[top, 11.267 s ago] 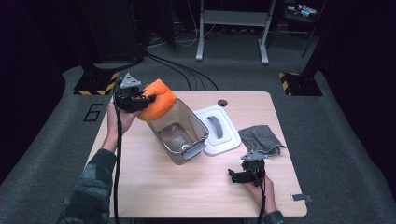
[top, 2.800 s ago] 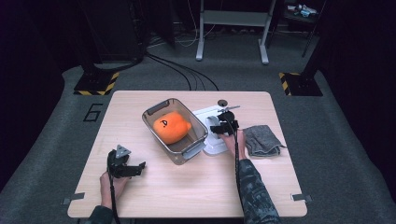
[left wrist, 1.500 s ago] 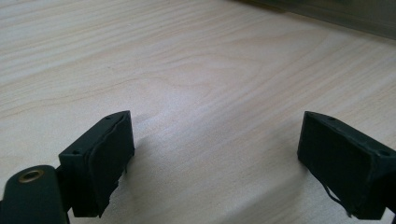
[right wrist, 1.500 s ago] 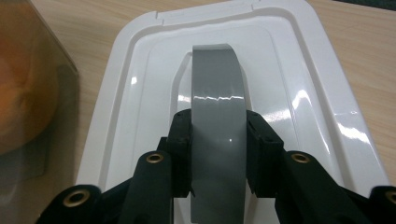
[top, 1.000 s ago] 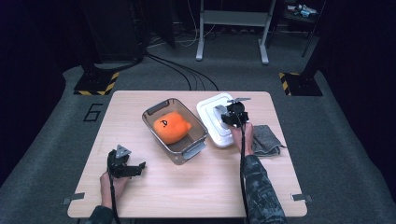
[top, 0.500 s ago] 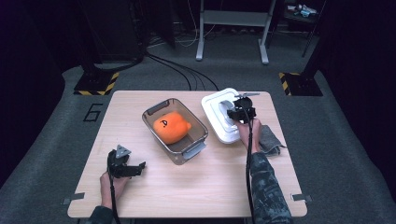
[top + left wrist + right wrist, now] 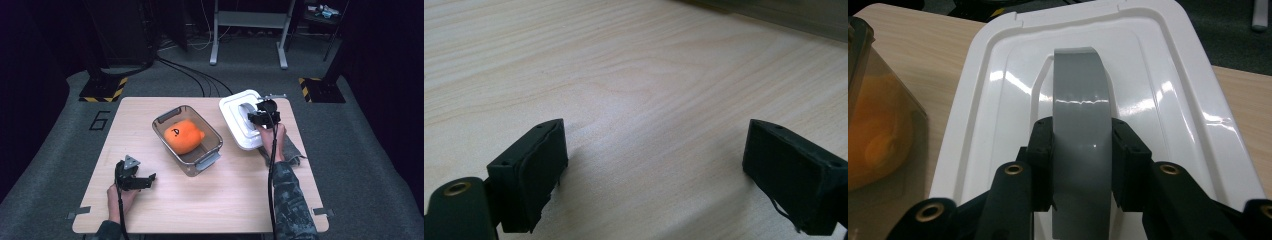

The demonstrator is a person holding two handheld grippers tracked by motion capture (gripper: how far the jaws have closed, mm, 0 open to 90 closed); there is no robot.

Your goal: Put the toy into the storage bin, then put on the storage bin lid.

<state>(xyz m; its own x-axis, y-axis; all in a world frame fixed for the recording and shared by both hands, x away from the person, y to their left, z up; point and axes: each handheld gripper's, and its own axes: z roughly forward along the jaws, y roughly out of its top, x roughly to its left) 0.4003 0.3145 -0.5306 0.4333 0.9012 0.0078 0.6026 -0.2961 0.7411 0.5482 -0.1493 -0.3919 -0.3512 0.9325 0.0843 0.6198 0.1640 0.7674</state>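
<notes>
Clamping the lid's grey handle [image 7: 1080,120], right gripper [image 7: 1082,150] points forward.

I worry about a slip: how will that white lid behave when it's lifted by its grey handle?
The white lid looks like stiff moulded plastic, so probably no flopping. Its glossy grey handle, clamped by the right gripper, may be slippery. Held at the centre, the broad lid will likely hang fairly level, though it could swing.
</notes>
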